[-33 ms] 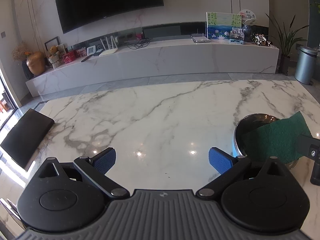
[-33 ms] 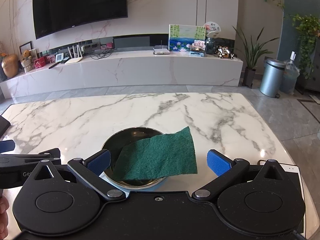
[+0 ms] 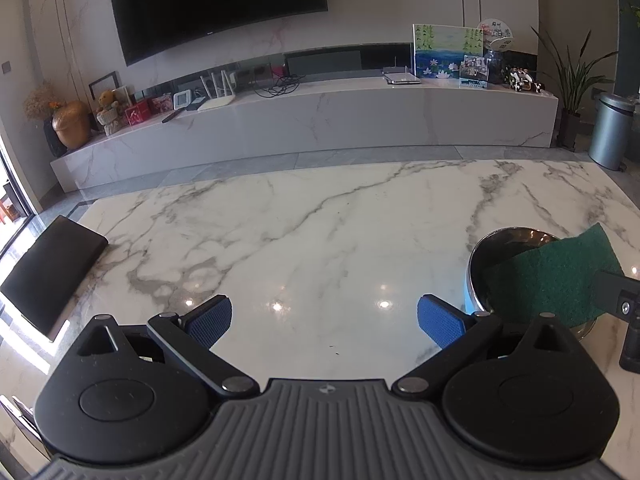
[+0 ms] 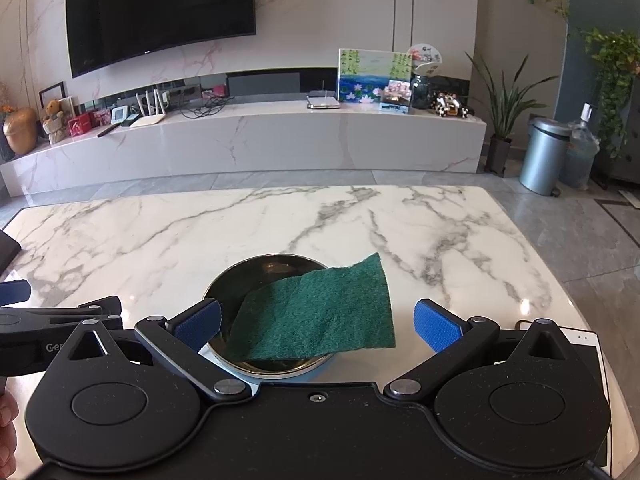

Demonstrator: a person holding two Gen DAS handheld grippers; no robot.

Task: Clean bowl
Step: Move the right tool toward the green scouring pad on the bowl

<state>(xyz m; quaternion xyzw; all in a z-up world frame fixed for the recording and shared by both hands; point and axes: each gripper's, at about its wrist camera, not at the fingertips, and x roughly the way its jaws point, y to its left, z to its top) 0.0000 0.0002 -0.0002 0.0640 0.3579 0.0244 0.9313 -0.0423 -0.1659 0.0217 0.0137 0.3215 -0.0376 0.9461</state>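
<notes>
A shiny metal bowl stands on the white marble table, close in front of my right gripper. A green scouring pad lies draped over the bowl's rim and hangs past its right side. My right gripper is open, its blue pads either side of the bowl and pad, touching neither. My left gripper is open and empty over bare table, left of the bowl and pad.
A black flat object lies at the table's left edge. A white device lies at the table's right near edge. Beyond the table stand a long marble TV console, a metal bin and plants.
</notes>
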